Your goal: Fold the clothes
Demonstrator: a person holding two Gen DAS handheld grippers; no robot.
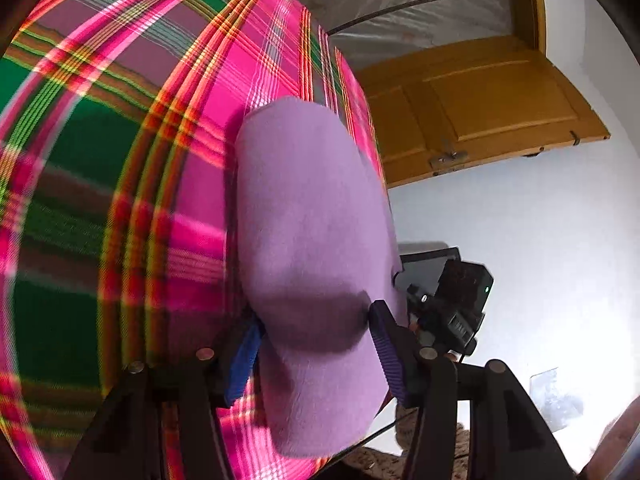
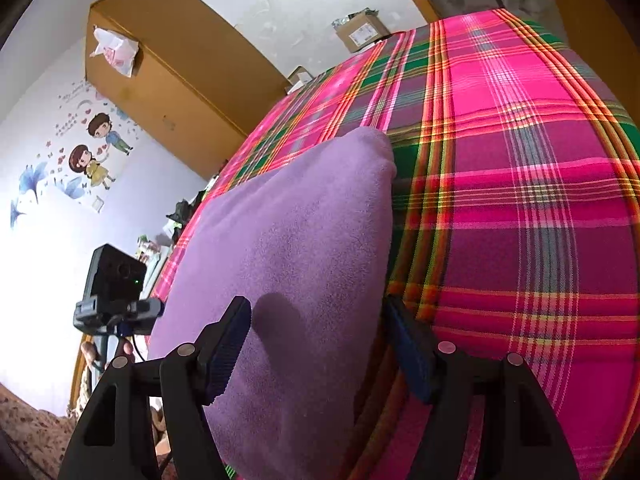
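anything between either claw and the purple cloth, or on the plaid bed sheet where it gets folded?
Nothing visible. The purple fleece cloth already sits between the fingers of the left claw and the right claw. The pink and green plaid bed sheet around and beyond the cloth shows no other objects.

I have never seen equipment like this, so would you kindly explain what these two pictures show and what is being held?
There is no robot: a person holds a two-finger claw in each hand, and each claw carries a wide-angle camera looking along its fingers. One picture is from the left claw, the other from the right claw. A pink and green plaid sheet covers the surface. On it lies a purple fleece garment; each claw has it between its fingers, apparently gripping an edge. The black device beside it is the opposite claw's camera.
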